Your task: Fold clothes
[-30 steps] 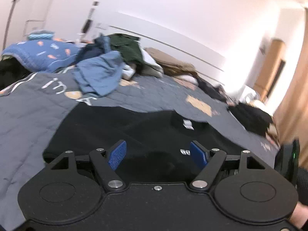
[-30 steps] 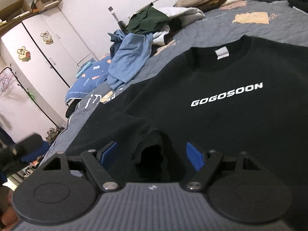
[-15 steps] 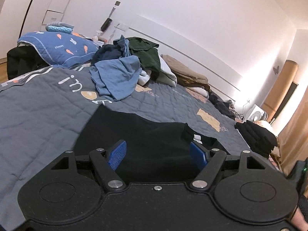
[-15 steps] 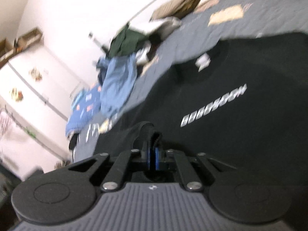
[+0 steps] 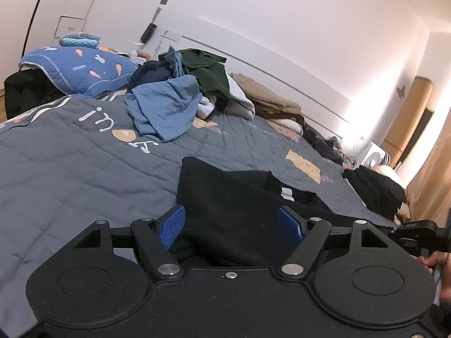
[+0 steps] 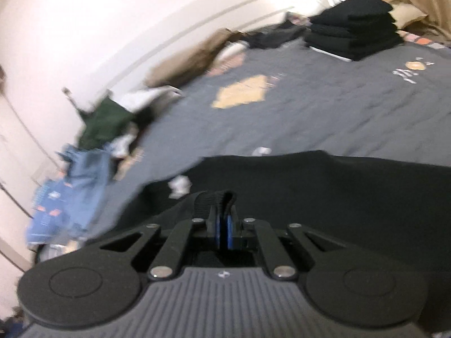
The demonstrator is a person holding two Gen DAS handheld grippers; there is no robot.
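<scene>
Black sweatshirt (image 5: 231, 214) is lying on the grey quilt (image 5: 84, 169). Right gripper (image 6: 222, 232) is clamped on its ribbed cuff (image 6: 214, 201), left gripper (image 5: 232, 228) wide open w/ cloth between, not pinched. Soft, floppy, prob light, so grab cuffs/hems imo.

My left gripper (image 5: 232, 225) is matte black, with two round discs, angular linkage arms fixed by silver rivets, one small centre screw, and blue ribbed pads (image 5: 172, 226). My right gripper (image 6: 222, 232) has the same black linkage and blue pads, on a grey ribbed housing bearing a small logo. A hand (image 5: 432, 260) shows at the left view's edge.
</scene>
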